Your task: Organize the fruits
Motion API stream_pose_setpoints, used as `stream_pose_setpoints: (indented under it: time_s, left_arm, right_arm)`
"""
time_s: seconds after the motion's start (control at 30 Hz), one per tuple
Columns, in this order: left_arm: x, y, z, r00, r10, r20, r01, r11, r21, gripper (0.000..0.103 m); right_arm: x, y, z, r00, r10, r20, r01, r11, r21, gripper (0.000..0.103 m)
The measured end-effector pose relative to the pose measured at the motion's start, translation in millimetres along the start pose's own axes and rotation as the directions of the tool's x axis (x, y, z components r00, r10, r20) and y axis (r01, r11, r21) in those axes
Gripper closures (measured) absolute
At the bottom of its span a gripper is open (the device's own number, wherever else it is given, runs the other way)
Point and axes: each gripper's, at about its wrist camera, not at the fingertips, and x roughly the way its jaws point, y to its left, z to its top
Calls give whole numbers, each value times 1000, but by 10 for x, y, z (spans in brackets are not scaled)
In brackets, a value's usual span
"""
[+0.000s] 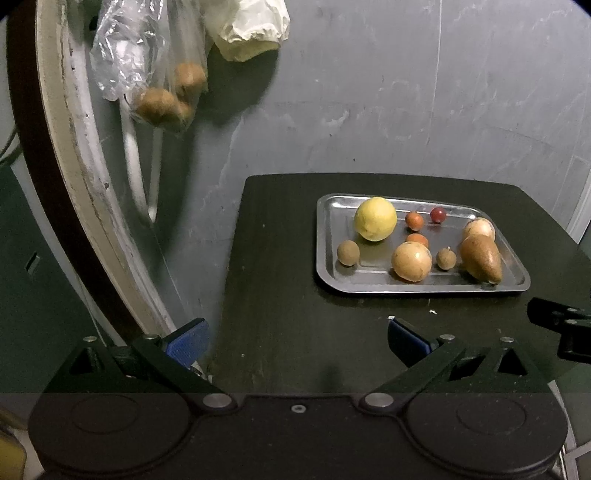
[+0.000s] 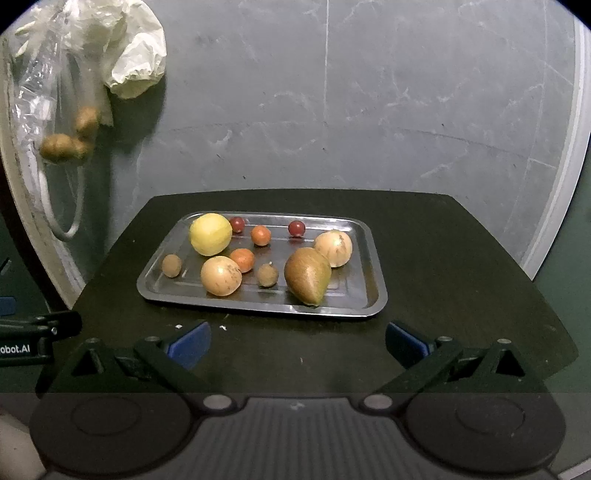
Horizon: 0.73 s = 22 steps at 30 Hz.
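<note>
A metal tray rests on a dark table. In it lie a yellow lemon, a brown pear, two tan round fruits, small orange fruits, red cherry tomatoes and small brown longans. My right gripper is open, low over the table in front of the tray. My left gripper is open too, over the table's left front, left of the tray. Neither holds anything.
Plastic bags with brown fruits hang on the grey wall at upper left, beside a white bag. A curved white frame stands left of the table. Small crumbs lie in front of the tray.
</note>
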Motion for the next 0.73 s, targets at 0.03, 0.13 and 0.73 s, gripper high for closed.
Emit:
stream_pose_setpoints:
  time_s: [0.03, 0.13, 0.73]
  left_arm:
    - [13, -3, 2, 1000, -1, -3, 1, 1000, 0, 1]
    - [60, -10, 20, 1000, -7, -11, 7, 1000, 4, 1]
    - [364, -264, 110, 996, -36, -85, 39, 998, 44, 1]
  right_arm:
    - [4, 3, 0, 1000, -2, -3, 2, 1000, 0, 0]
    - [26, -10, -2, 1000, -10, -11, 10, 1000, 2, 0]
    - [257, -251, -13, 996, -34, -88, 37, 999, 35, 0]
